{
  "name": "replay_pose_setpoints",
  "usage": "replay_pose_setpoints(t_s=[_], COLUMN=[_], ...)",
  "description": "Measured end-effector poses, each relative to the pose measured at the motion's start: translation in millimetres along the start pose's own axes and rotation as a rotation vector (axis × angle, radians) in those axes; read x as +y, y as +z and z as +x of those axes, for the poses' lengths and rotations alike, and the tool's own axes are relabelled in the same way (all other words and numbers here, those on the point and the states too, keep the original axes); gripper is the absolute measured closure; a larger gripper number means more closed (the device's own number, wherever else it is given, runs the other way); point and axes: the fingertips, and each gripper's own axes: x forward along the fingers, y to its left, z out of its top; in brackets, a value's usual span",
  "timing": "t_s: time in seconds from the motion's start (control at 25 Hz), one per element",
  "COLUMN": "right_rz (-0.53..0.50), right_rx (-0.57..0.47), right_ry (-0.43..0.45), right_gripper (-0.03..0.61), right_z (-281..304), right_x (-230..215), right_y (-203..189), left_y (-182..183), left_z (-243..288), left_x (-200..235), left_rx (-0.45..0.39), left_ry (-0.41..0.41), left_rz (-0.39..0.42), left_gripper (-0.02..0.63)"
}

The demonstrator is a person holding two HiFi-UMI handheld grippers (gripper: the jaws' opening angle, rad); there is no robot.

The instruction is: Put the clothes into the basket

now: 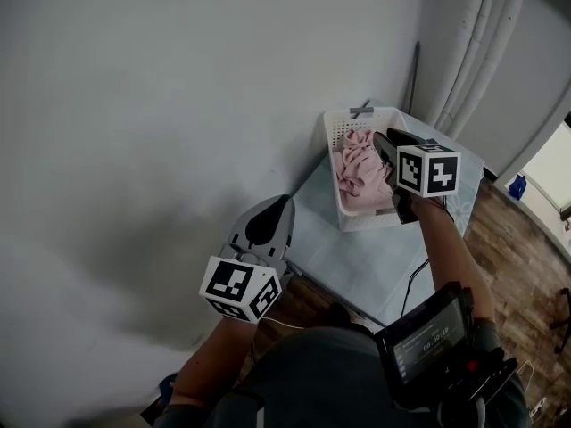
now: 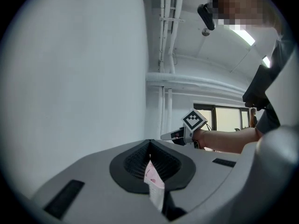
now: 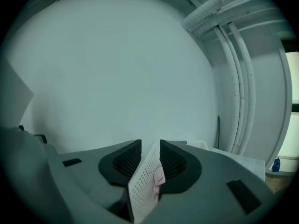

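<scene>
A white perforated basket [image 1: 333, 154] stands on the table against the wall, and pink clothes [image 1: 357, 169] lie heaped inside it. My right gripper [image 1: 385, 145] is at the basket's right side. In the right gripper view its jaws [image 3: 150, 146] are shut on the basket's perforated wall [image 3: 142, 185], with a bit of pink cloth [image 3: 159, 178] beside it. My left gripper [image 1: 281, 205] hangs shut off the table's near left corner, pointing up at the wall. In the left gripper view its tips [image 2: 149, 143] meet, and a small pale pink scrap [image 2: 154, 181] shows in the slot behind them.
The table [image 1: 339, 257] has a pale blue cover and stands in a corner of grey walls. Pipes [image 1: 464, 52] and a dark rod [image 1: 415, 69] run up the wall behind it. To the right lies wooden floor [image 1: 517, 239] with a small blue object [image 1: 517, 185].
</scene>
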Motion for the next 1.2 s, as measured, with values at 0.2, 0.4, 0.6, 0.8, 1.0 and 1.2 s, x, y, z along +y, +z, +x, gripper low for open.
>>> replay_pose_setpoints(t_s=[0.2, 0.4, 0.6, 0.8, 1.0, 1.2], right_rz=[0.014, 0.014, -0.003, 0.0, -0.027, -0.056], right_rx=[-0.076, -0.127, -0.187, -0.219, -0.241, -0.28], right_ry=[-0.025, -0.043, -0.083, -0.121, -0.143, -0.133], right_gripper=[0.511, 0.527, 0.545, 0.56, 0.565, 0.565], right_z=[-57, -108, -157, -208, -244, -273], right_x=[36, 67, 92, 115, 132, 146], right_y=[1, -7, -15, -26, -36, -41], left_y=[8, 9, 4, 6, 2, 3], left_z=[-29, -59, -88, -113, -131, -140], left_x=[-12, -23, -32, -56, -76, -87], left_rx=[-0.019, -0.042, -0.049, -0.043, -0.028, -0.038], left_ry=[-0.04, -0.081, -0.118, -0.187, -0.236, -0.229], left_rz=[0.0, -0.019, -0.041, -0.025, -0.015, -0.015], left_gripper=[0.604, 0.604, 0.604, 0.606, 0.606, 0.606])
